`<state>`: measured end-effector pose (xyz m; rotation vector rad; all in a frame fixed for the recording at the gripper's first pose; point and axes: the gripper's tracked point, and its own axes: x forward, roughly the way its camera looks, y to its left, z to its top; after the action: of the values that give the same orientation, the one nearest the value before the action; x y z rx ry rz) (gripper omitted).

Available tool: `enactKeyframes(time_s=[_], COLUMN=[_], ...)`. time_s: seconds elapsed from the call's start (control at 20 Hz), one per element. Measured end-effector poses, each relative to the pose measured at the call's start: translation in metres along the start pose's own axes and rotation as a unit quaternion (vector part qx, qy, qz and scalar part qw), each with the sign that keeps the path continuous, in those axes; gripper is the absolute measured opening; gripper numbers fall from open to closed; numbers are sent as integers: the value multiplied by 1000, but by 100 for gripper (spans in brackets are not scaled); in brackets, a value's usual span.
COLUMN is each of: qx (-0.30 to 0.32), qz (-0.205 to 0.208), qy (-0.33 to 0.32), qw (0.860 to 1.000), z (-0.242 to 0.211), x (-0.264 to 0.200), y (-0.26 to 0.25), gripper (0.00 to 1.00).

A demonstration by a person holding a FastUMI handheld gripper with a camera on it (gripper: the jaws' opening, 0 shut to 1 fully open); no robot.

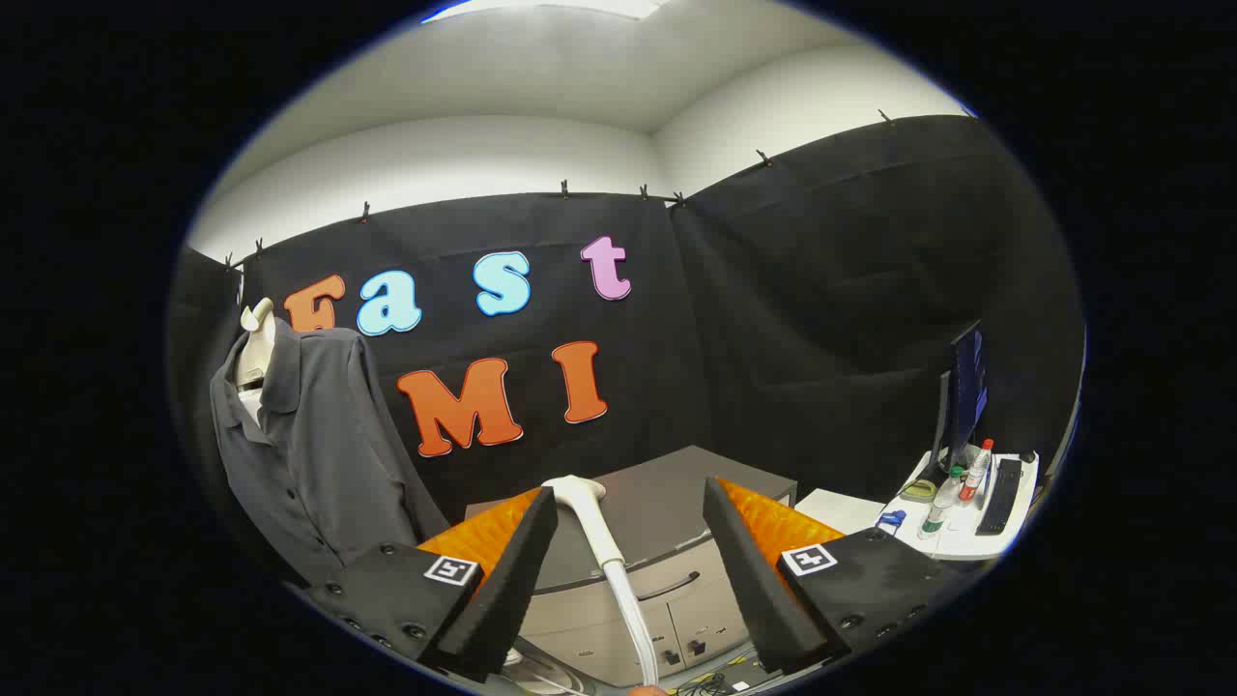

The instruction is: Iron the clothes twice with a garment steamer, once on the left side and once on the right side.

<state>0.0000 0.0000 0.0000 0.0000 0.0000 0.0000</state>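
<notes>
Grey fabric is hanging off to my left: a dark grey polo shirt [309,435] is draped on a pale mannequin bust [255,343] against the booth's black cloth wall, collar open, front facing me, and it is looking mostly smooth with soft folds at the sleeve. I am holding the gripper [628,541] with its fingers spread wide, pinching nothing. Between them, nearer the left finger, the white garment steamer head [589,512] is rising on its ribbed hose [633,619]; I cannot tell whether the left finger is touching it. The steamer is standing just ahead of a grey cabinet [657,570] with drawers.

I am judging this as the opening step: reaching for the steamer, with neither ironing pass begun. Next, I am expecting to centre the handle between the fingers, press them together on it, then lift and swing well left to the shirt. The hose may be dragging as I go.

Far right, a white table [966,536] is carrying bottles [957,488], a keyboard [1000,495] and a monitor [962,396].
</notes>
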Motion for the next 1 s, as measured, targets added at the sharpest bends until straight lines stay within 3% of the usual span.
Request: enactKeyframes(time_s=[1.0], qx=[2], qz=[2], qy=[14], qw=[1000], z=[-9], x=[3], y=[-4], gripper=[98])
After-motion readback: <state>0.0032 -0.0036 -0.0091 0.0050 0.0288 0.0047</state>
